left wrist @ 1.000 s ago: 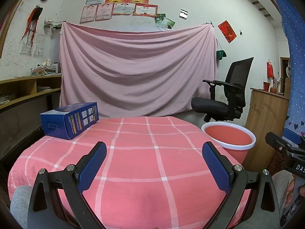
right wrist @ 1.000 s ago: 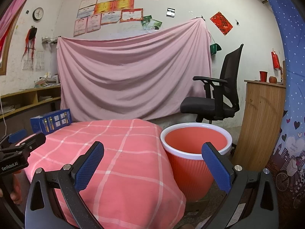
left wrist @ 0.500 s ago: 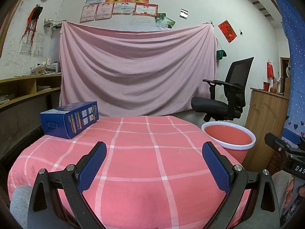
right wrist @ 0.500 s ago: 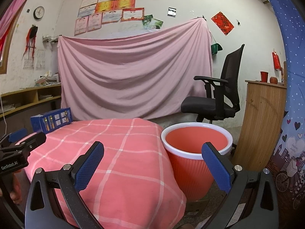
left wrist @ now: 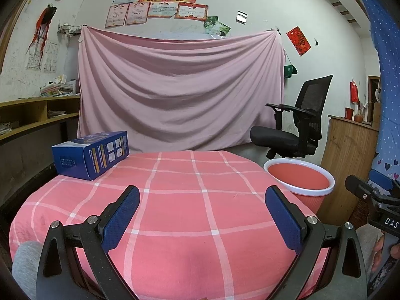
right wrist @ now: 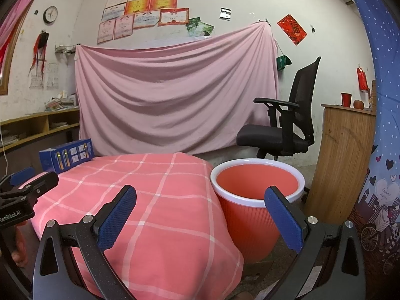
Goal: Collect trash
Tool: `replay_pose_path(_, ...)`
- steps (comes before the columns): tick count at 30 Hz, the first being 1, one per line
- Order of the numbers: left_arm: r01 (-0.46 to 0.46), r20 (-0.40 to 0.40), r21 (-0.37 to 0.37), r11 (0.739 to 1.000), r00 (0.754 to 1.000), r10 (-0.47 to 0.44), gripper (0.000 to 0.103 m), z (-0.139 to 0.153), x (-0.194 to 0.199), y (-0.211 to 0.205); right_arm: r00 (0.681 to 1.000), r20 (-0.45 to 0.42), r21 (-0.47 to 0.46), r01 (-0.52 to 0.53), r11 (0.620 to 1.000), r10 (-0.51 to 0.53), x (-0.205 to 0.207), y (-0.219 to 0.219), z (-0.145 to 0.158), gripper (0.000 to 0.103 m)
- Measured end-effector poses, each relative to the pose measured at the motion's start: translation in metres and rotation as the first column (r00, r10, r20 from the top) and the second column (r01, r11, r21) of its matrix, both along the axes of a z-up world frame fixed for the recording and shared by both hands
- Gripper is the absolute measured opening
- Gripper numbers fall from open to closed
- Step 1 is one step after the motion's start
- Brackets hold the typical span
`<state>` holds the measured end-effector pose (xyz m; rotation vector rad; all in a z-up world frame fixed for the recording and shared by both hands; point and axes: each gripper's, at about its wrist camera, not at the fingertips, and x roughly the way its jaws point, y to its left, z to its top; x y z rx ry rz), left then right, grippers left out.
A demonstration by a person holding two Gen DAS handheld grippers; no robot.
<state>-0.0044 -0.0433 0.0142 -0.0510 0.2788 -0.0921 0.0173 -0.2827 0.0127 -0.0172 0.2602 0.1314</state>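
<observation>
A blue cardboard box (left wrist: 91, 153) lies at the far left edge of the round table under a red checked cloth (left wrist: 190, 200); it also shows in the right wrist view (right wrist: 66, 157). A red bin with a white rim (left wrist: 300, 185) stands on the floor right of the table, and shows close in the right wrist view (right wrist: 255, 200). My left gripper (left wrist: 202, 212) is open and empty above the table's near part. My right gripper (right wrist: 200, 215) is open and empty, between the table's edge and the bin.
A black office chair (left wrist: 297, 125) stands behind the bin. A wooden cabinet (right wrist: 342, 160) is to the bin's right. A pink sheet (left wrist: 180, 92) hangs on the back wall. Shelves (left wrist: 32, 115) run along the left wall.
</observation>
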Motion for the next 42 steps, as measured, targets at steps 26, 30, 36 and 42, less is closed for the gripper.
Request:
replay_pose_path(26,-0.001,-0.006,-0.004,1.0,1.0,0.001,0.098,-0.0021,0.0007,0.0014,1.0,-0.002,-0.001,0.0,1.0,0.0,-0.0004,0.0014,0.0005,0.103)
replay_pose_path(30,-0.001,-0.006,-0.005,1.0,1.0,0.001,0.098,-0.002,0.0002,0.0007,1.0,-0.005,-0.002,-0.001,1.0,0.001,-0.0011,0.0021,-0.002,0.103)
replay_pose_path(36,-0.002,-0.006,-0.005,1.0,1.0,0.002,0.098,-0.0019,0.0002,0.0005,1.0,-0.005,-0.002,-0.001,1.0,0.001,-0.0012,0.0025,-0.0015,0.103)
replay_pose_path(42,-0.002,-0.007,-0.004,1.0,1.0,0.002,0.098,-0.002,0.0001,-0.0002,1.0,-0.005,-0.002,-0.001,1.0,0.001,-0.0018,0.0029,-0.0013,0.103)
